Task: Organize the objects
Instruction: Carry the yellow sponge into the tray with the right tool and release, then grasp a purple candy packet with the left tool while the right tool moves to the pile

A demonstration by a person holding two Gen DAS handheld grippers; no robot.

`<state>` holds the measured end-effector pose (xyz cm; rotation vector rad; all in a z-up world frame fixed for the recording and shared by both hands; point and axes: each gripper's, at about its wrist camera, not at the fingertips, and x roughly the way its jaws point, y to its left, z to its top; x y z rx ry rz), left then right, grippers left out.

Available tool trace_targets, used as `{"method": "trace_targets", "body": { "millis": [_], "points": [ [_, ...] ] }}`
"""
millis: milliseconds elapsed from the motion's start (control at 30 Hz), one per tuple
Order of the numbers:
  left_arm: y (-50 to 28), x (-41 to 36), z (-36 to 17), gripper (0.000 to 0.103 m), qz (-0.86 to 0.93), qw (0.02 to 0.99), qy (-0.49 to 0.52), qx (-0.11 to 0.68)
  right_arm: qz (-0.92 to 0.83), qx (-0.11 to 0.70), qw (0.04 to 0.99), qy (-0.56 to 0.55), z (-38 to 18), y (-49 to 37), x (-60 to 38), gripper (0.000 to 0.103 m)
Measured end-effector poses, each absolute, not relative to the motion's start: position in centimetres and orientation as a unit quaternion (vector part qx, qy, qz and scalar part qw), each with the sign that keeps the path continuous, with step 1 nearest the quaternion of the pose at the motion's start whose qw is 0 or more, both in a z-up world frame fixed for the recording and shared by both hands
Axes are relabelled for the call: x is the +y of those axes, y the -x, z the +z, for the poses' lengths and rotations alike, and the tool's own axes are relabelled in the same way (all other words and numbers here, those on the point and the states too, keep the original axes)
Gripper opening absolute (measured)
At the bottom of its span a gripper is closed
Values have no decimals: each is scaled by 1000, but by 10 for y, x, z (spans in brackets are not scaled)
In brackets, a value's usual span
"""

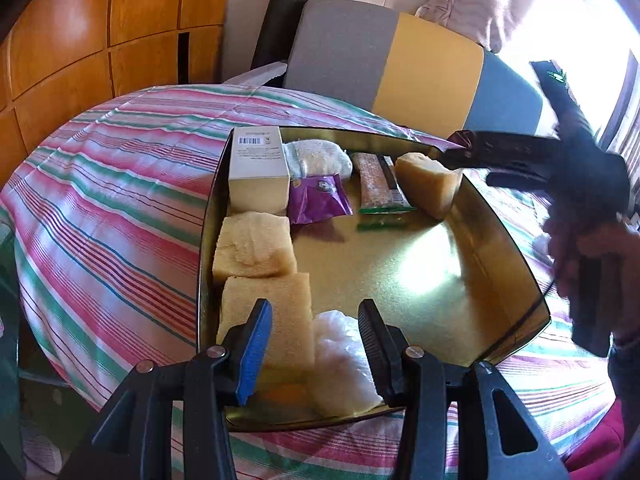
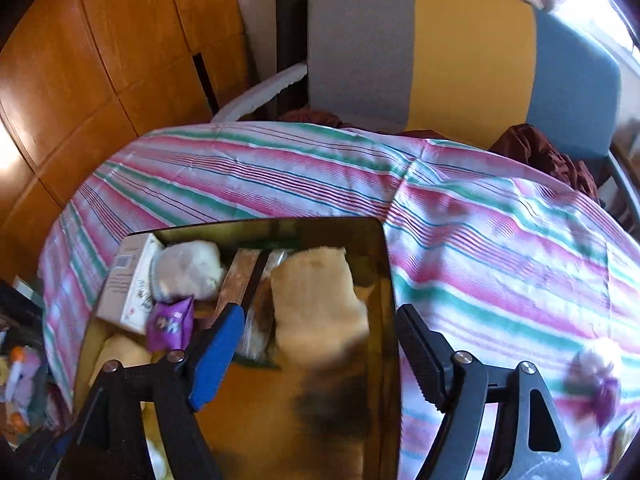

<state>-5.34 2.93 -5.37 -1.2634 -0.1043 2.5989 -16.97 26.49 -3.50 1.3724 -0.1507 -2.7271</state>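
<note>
A gold tray (image 1: 400,272) lies on the striped tablecloth (image 1: 120,200). Along its far side stand a white box (image 1: 258,168), a white bundle (image 1: 320,156), a purple packet (image 1: 318,200) and a snack bar (image 1: 378,184). Two yellow sponges (image 1: 254,246) line its left wall. My left gripper (image 1: 314,308) hovers open over the near corner, above a third sponge (image 1: 288,312) and a white plastic bundle (image 1: 344,360). My right gripper (image 2: 320,316) is open, with a sponge chunk (image 2: 316,304) lying between its fingers in the far right corner, not pressed. In the left wrist view the right gripper (image 1: 464,156) reaches in beside that chunk (image 1: 428,184).
A chair (image 2: 440,52) with a grey, yellow and blue back stands behind the table, with wooden cabinet panels (image 1: 80,40) to the left. A small purple and white item (image 2: 592,376) lies blurred on the cloth to the right. A person's hand (image 1: 592,248) holds the right gripper.
</note>
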Motion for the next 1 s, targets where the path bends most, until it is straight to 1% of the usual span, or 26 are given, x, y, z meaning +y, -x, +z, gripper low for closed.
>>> {"method": "trace_targets", "body": {
  "millis": [133, 467, 767, 1000],
  "points": [
    [48, 33, -48, 45, 895, 125, 427, -29, -893, -67, 45, -442, -31, 135, 274, 83],
    [33, 48, -36, 45, 899, 152, 411, -5, -891, -78, 28, -446, -39, 48, 316, 83],
    [23, 67, -31, 45, 897, 170, 408, 23, -888, -87, -32, -450, -39, -1, 383, 83],
    [16, 90, -25, 45, 894, 191, 401, 50, -889, -91, -110, -434, -27, -28, 458, 83]
  ]
}}
